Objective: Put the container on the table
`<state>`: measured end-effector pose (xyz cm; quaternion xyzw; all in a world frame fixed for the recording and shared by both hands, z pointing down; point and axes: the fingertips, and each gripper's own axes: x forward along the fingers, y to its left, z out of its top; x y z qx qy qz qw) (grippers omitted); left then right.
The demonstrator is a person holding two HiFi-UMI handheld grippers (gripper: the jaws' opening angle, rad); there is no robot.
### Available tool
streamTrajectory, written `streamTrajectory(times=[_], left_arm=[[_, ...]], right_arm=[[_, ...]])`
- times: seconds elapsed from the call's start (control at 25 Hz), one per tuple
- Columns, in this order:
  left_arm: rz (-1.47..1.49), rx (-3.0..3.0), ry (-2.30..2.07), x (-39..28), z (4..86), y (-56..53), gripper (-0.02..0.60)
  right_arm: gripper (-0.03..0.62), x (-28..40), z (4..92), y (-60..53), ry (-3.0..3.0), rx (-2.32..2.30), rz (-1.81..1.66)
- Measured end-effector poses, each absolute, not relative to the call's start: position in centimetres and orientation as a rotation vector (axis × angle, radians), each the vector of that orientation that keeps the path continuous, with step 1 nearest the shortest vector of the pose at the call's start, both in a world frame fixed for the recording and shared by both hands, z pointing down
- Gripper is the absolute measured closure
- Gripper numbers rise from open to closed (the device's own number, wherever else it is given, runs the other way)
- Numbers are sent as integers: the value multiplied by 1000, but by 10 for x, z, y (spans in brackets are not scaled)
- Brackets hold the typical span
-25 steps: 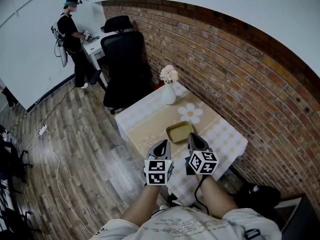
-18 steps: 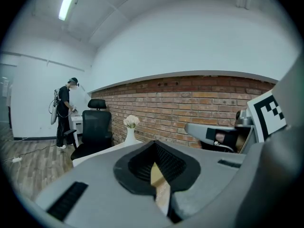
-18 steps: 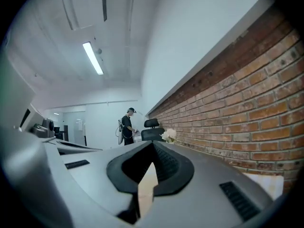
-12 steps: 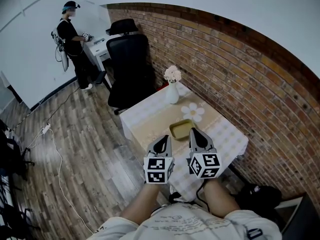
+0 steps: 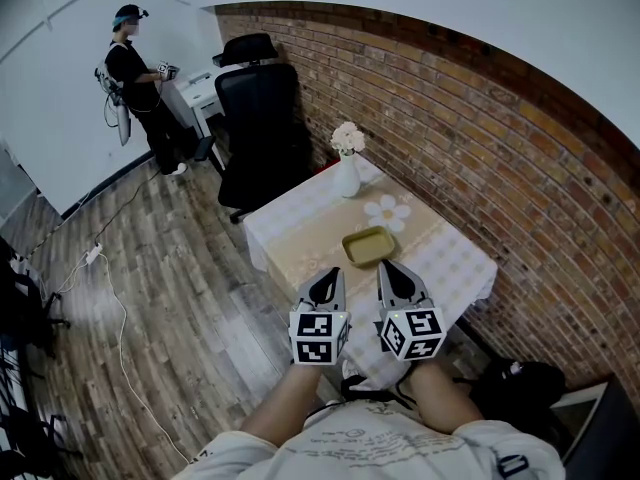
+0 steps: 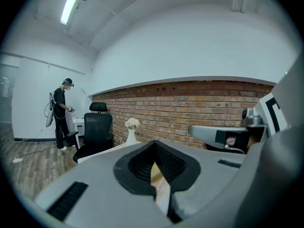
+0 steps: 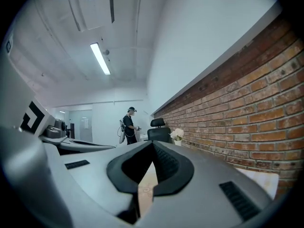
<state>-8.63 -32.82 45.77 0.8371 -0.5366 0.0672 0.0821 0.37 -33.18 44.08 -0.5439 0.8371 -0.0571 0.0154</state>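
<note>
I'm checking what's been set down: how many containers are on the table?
1: the yellow container lies on the table, beside the daisy shape, this side of the flower vase. No other shows, though the near edge is hidden.

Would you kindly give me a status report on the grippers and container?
Left gripper shut, empty. Right gripper shut, empty. Yellow container resting on table, ahead of both. Flower vase beyond, apart.

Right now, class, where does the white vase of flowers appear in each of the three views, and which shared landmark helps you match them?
Head view: the white vase stands just above the picture's centre.
Left gripper view: left of centre, above the jaws.
Right gripper view: small, just right of centre.
Shared landmark: the black office chair, to the vase's left in every view.
</note>
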Motion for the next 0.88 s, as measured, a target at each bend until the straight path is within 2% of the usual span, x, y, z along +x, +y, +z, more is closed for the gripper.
streamTrajectory(times=[0.88], left_arm=[[206, 2495, -1628, -106, 462, -312, 577]], right_arm=[[591, -11, 446, -320, 2614, -1657, -235]])
